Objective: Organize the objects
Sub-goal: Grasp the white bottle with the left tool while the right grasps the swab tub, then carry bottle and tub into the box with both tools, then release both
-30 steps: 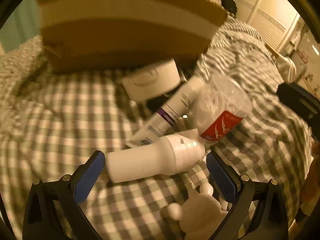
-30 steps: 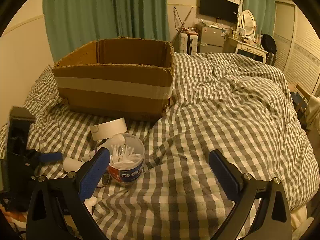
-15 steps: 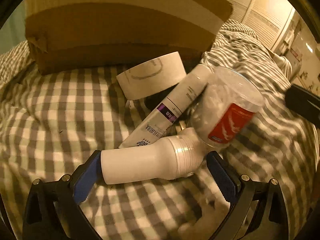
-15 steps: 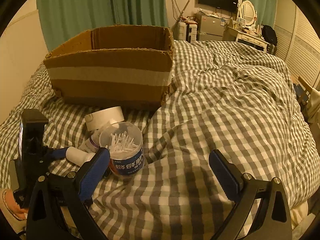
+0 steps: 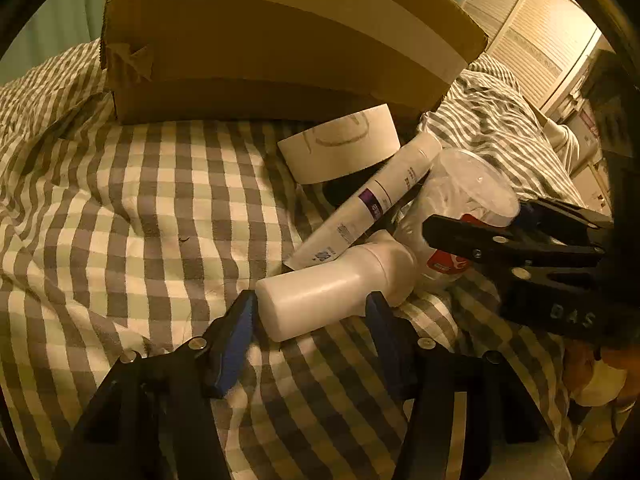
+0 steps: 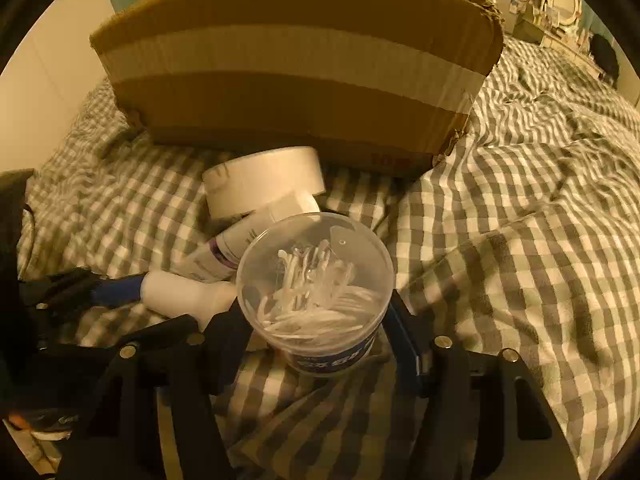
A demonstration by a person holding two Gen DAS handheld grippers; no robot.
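A white bottle (image 5: 332, 284) lies on its side on the checked bedspread. My left gripper (image 5: 310, 312) is shut on the bottle's base end. A clear tub of cotton swabs (image 6: 316, 280) stands beside it, and my right gripper (image 6: 316, 344) is closed around the tub's sides. A white tube with a purple band (image 5: 368, 200) and a roll of white tape (image 5: 340, 146) lie just behind. An open cardboard box (image 6: 296, 68) stands further back. The bottle also shows in the right wrist view (image 6: 180, 292).
The checked bedspread (image 5: 140, 200) is rumpled, with folds to the right (image 6: 520, 200). The right gripper's black body (image 5: 540, 264) crosses the left wrist view. A dresser and clutter (image 6: 556, 4) stand far back on the right.
Both grippers moved in and closed: the left onto the white bottle, the right around the swab tub. The box and the tape now look nearer.
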